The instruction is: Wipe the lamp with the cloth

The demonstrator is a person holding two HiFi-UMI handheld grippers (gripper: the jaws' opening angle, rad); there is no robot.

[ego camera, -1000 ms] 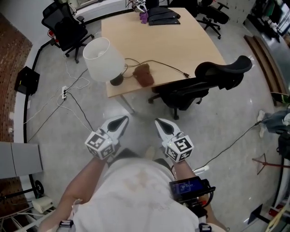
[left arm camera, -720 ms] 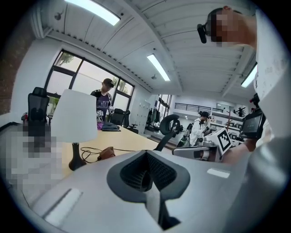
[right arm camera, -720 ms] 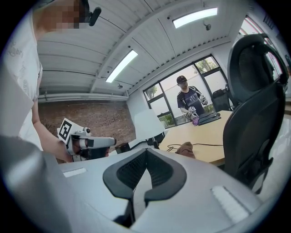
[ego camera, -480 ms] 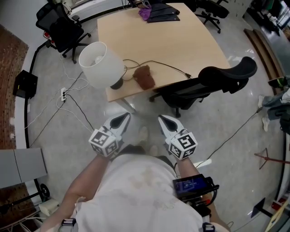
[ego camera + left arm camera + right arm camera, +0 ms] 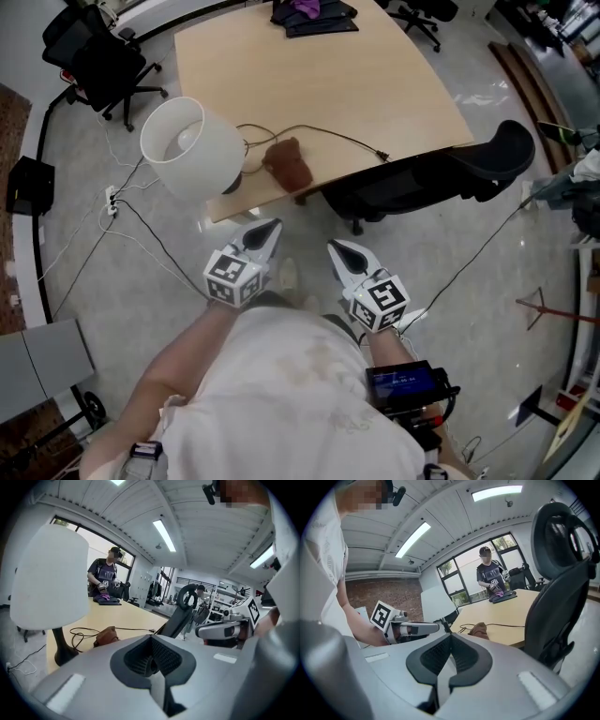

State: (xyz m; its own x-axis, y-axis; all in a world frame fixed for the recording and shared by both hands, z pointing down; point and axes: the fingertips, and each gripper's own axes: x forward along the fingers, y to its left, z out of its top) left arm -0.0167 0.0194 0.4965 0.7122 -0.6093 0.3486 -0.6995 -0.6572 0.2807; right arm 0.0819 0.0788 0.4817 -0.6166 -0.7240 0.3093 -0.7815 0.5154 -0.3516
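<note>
The cloth [image 5: 289, 165] is seen as a brown, bunched heap on the tabletop [image 5: 319, 84], close to its near edge. It lies ahead of both pairs of fingers and is touched by neither. From the fingers of the left gripper [image 5: 270, 228] it lies ahead and slightly to the right. From those of the right gripper [image 5: 335, 248] it lies ahead and to the left, farther off. The left fingers are therefore judged the nearer pair for the pick-up. No clear long axis can be made out in the heap, so little turning of the wrist is likely to be needed.

The lamp [image 5: 187, 148] stands just beside the cloth, ahead and to the left of the left fingers. Its white shade overhangs the tabletop's near corner, and its cable [image 5: 319, 131] is trailed behind the cloth. A black chair [image 5: 441, 173] is placed ahead and to the right of the right fingers, against the tabletop's edge.

Both pairs of fingers are pressed together with nothing between them, as each gripper view shows. The left pair would have to be parted before the cloth can be taken, and wiping is judged not yet begun.
</note>
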